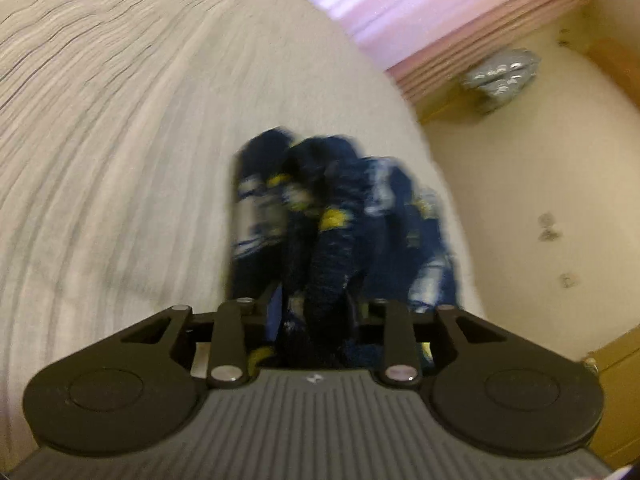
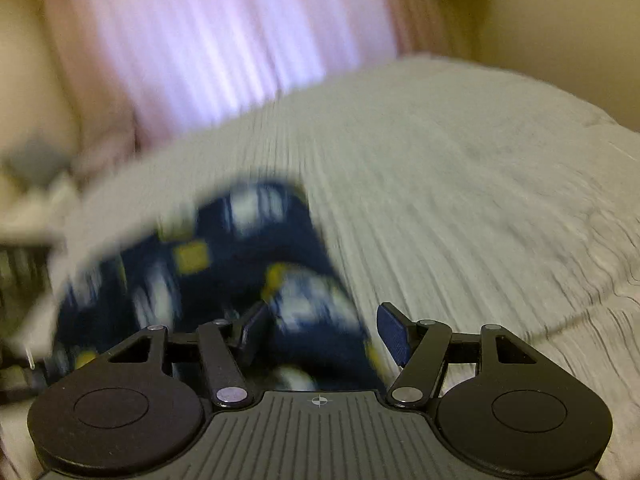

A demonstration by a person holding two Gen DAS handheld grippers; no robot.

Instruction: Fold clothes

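A dark blue garment (image 1: 340, 220) with white and yellow patches hangs bunched from my left gripper (image 1: 316, 312), which is shut on its cloth; the fabric covers the fingertips. The view is blurred by motion. In the right wrist view the same patterned garment (image 2: 224, 264) lies spread over the white bedspread (image 2: 460, 184). My right gripper (image 2: 324, 332) stands open just over the garment's near edge, its blue pads (image 2: 394, 334) apart with cloth between and below them.
The white ribbed bedspread (image 1: 120, 140) fills the left of the left wrist view. A pink curtain (image 2: 224, 40) hangs behind the bed. A cream floor (image 1: 540, 208), a shiny silver object (image 1: 500, 76) and wooden furniture (image 1: 616, 384) lie to the right.
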